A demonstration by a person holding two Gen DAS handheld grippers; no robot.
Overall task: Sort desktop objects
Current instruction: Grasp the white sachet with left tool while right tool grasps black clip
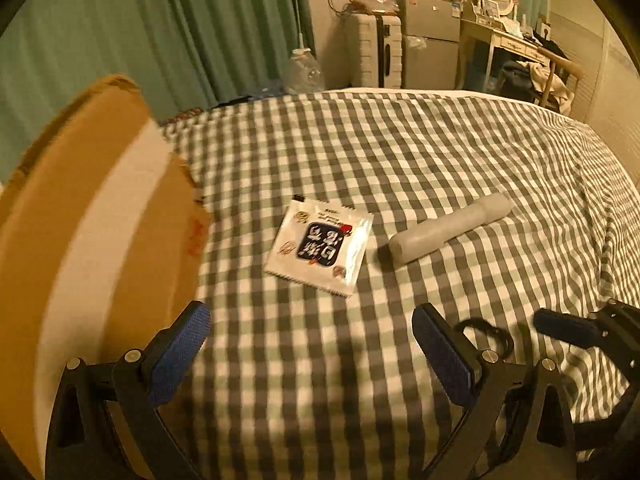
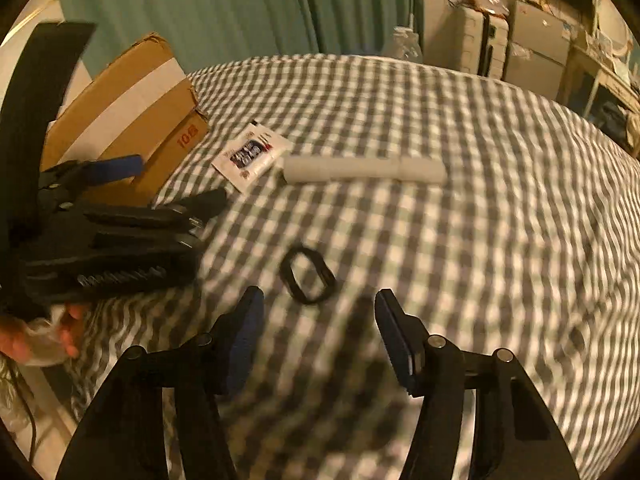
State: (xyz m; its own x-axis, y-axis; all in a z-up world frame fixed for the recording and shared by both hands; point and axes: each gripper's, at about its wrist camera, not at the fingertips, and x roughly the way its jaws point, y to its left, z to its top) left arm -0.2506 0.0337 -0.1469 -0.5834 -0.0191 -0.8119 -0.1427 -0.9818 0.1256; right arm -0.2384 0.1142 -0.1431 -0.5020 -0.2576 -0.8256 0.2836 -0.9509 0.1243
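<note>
A white sachet (image 1: 320,250) with a dark label lies on the checked cloth (image 1: 360,152), ahead of my open, empty left gripper (image 1: 310,338). A pale cylinder (image 1: 450,227) lies to its right. A black hair tie (image 1: 490,334) lies by my left gripper's right finger. In the right wrist view the hair tie (image 2: 307,275) sits just ahead of my open, empty right gripper (image 2: 318,326). The sachet (image 2: 252,155) and the cylinder (image 2: 364,170) lie farther off. My left gripper (image 2: 160,184) shows at the left there; my right gripper's fingers (image 1: 568,326) show at the right of the left wrist view.
A cardboard box (image 1: 100,240) stands at the left, close to my left gripper, and shows in the right wrist view (image 2: 132,120). Green curtains (image 1: 160,32), a suitcase (image 1: 374,50), a small fridge (image 1: 432,40) and a dressing table (image 1: 512,40) stand beyond the cloth.
</note>
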